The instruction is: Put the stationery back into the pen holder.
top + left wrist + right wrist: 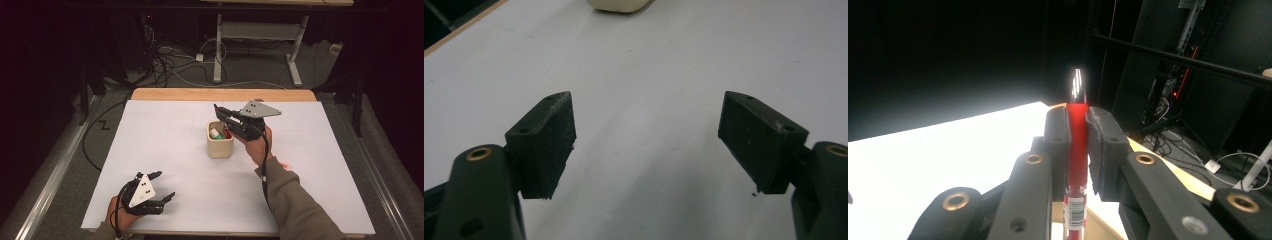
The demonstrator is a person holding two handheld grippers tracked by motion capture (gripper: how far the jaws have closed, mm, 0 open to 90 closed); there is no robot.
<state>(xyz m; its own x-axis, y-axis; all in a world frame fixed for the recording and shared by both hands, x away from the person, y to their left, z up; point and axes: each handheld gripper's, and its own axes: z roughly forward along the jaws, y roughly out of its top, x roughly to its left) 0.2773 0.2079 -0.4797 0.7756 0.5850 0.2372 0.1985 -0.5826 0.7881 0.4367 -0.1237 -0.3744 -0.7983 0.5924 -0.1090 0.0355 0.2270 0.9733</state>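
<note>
Gripping a red pen (1077, 145) between the pads of my right gripper (1078, 130), I am holding it above the beige cup (220, 146) mid-table; its lower end is possibly inside the cup. My left gripper (646, 140) is resting near the table's (175, 150) front edge, jaws wide apart, holding nothing.
</note>
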